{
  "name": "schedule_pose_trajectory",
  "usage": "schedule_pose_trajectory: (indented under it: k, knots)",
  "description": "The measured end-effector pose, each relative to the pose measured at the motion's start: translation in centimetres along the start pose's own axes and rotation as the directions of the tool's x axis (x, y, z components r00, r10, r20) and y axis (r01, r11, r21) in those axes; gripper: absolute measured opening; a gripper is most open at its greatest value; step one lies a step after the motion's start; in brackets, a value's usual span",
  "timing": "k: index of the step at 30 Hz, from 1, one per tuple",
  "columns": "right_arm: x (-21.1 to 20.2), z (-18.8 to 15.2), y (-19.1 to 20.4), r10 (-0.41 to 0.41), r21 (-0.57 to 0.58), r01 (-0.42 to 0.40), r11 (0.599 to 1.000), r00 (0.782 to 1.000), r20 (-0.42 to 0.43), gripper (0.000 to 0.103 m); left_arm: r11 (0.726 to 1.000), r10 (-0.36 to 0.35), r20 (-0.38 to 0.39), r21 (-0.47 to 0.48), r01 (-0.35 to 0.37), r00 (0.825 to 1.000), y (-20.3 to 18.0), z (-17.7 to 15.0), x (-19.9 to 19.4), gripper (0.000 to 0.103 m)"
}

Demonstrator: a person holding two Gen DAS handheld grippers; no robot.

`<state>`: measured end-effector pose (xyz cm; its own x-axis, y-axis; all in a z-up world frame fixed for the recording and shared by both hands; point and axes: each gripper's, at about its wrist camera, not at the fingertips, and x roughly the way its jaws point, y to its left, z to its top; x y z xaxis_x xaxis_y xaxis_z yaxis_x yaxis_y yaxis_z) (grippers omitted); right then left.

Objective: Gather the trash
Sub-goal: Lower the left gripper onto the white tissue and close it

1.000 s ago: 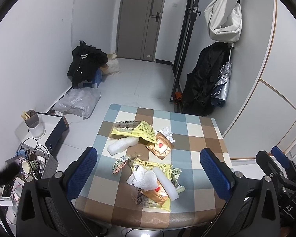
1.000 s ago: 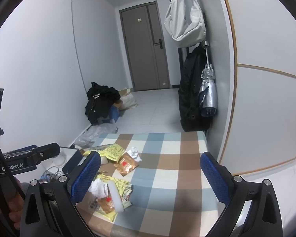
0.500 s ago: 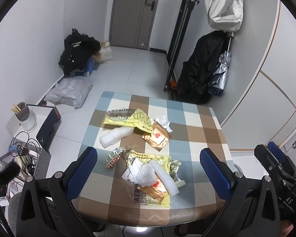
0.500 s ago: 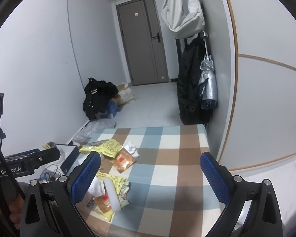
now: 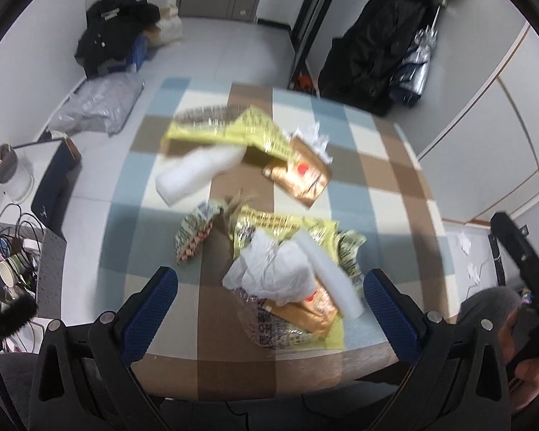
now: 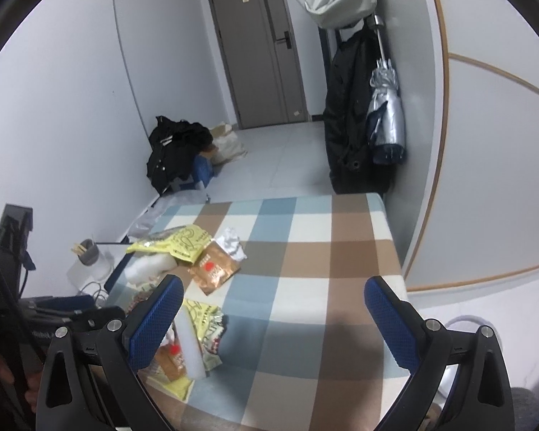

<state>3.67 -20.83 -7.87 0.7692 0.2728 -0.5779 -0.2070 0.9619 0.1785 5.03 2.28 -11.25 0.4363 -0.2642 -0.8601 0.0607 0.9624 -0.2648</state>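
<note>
On the checked tabletop (image 5: 388,179) the trash lies in two heaps, at about 12 o'clock and 6 o'clock of the middle. The yellow snack bags (image 5: 233,133) are light, thin and slippery; I would pinch a free edge. The white foam pieces (image 5: 194,174) are stiff but crushable, the crumpled tissue (image 5: 273,273) soft. The left tongs (image 5: 269,287) and right tongs (image 6: 273,309) stand wide open, holding nothing.

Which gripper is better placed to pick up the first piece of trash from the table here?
Left. The left gripper is open right over the crumpled tissue and wrappers near the table edge. The right gripper, also open, faces mostly bare checked cloth, with the trash off to its left.
</note>
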Motion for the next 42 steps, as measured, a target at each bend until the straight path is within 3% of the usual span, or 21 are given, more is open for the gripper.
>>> schedule_pose_trajectory:
  k: [12,18,28,40,42]
  knots:
    - [3.2,-0.7,-1.1,-0.015,0.021,0.017,1.0,0.998,-0.064,0.102,0.999,-0.01,-0.064,0.034,0.012,0.998,0.2,0.4,2.9,0.087]
    - [3.9,-0.9,-0.4,-0.014,-0.011,0.014,1.0,0.997,-0.074,0.102,0.994,0.058,-0.04,0.095,-0.054,0.998,-0.3,0.6,3.7,0.072]
    - [4.1,-1.2,-0.1,-0.018,-0.028,0.015,0.999,0.997,-0.078,0.102,0.993,0.001,-0.06,0.114,0.005,0.998,-0.6,0.4,4.0,0.025]
    - [3.6,-1.9,1.2,-0.027,-0.097,0.019,0.995,0.997,-0.078,0.101,0.995,-0.084,-0.002,0.057,0.084,0.997,0.2,0.5,1.8,0.015]
    - [3.6,-1.8,1.7,0.012,-0.11,-0.023,0.994,0.995,-0.101,0.093,0.994,-0.101,0.016,0.049,0.1,0.995,0.5,0.7,1.2,0.015]
